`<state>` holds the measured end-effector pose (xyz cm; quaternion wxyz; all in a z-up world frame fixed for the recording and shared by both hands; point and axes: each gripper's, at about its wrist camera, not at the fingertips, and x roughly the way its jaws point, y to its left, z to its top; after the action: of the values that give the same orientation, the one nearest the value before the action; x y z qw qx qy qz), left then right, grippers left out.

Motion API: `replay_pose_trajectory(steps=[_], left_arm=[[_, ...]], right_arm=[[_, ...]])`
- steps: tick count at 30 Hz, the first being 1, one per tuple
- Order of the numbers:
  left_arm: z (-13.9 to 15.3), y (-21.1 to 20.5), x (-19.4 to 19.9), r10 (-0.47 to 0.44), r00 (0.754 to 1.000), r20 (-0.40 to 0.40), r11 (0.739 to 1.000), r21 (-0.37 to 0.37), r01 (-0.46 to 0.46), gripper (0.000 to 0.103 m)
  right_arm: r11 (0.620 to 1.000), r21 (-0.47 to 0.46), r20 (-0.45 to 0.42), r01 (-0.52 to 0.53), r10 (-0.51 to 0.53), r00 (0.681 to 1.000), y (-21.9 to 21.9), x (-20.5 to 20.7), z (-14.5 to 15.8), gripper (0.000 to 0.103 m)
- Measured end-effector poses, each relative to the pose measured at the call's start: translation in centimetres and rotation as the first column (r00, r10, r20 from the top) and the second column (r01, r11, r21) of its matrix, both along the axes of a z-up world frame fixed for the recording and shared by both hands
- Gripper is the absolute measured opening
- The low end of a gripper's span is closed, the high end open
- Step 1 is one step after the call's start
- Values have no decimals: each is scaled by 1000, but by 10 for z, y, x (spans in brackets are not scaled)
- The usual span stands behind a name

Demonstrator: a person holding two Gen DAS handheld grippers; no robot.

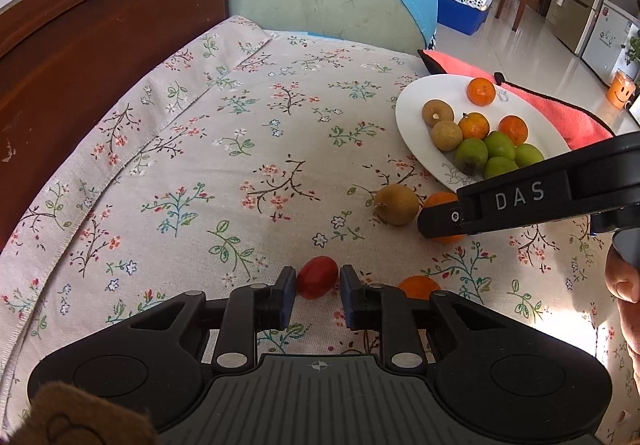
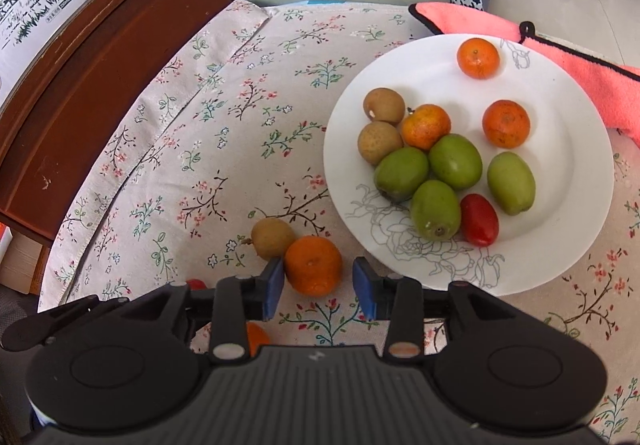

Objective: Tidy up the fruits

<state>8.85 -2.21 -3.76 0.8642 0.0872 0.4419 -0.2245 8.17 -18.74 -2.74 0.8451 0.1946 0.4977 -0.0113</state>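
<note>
On the flowered tablecloth (image 1: 240,133), a white plate (image 2: 568,149) sat toward the right side, its far rim overlapping a pink towel (image 2: 592,69). It held three small oranges, two brown longans, four green fruits and one red tomato (image 2: 479,220) lying against the nearest green fruit (image 2: 435,209). Off the plate, a longan (image 2: 273,237) and an orange (image 2: 313,265) lay touching each other on the cloth near the plate's front rim. The right gripper (image 2: 319,281) pointed down over that orange with its blue pads spread; the left pad sat just beside the fruit and the right pad stood clear of it, so nothing was pinched. The left gripper (image 1: 318,285) framed a second red tomato (image 1: 317,277) on the cloth, its pads close in on both sides, the left one touching or nearly so, the right with a sliver of gap. Another orange (image 1: 418,287) lay just right of that gripper's fingers.
</note>
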Motion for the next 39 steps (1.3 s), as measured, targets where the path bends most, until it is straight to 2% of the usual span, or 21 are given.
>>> replay_pose_trajectory(steps=[1, 7, 13, 17, 21, 25, 34, 39], left_arm=[[1, 0, 0, 3, 1000, 3, 1000, -1, -3, 20], [9, 2, 1, 31, 999, 26, 999, -18, -31, 20], [27, 1, 3, 39, 998, 50, 998, -61, -36, 20], [46, -6, 1, 35, 995, 96, 996, -89, -27, 20], [59, -18, 1, 20, 993, 115, 992, -129, -5, 20], [66, -32, 2, 7, 993, 120, 987, -158, 12, 20], [71, -68, 13, -12, 992, 126, 982, -184, 35, 20], [66, -87, 27, -10, 994, 110, 981, -191, 31, 20]], right_arm=[[1000, -12, 4, -16, 16, 1000, 3, 0, 1, 32], [1000, 4, 13, -12, 12, 1000, 1, -1, 2, 31], [999, 48, 84, 21, -25, 996, -14, -4, 23, 31], [997, 69, 146, 25, -35, 989, -27, -7, 42, 31], [998, 46, 196, 47, -55, 979, -40, -13, 57, 31], [997, -17, 231, 82, -75, 970, -53, -19, 66, 31], [983, -37, 245, 181, -167, 955, -95, -35, 73, 31], [973, -17, 219, 229, -219, 951, -114, -41, 69, 31]])
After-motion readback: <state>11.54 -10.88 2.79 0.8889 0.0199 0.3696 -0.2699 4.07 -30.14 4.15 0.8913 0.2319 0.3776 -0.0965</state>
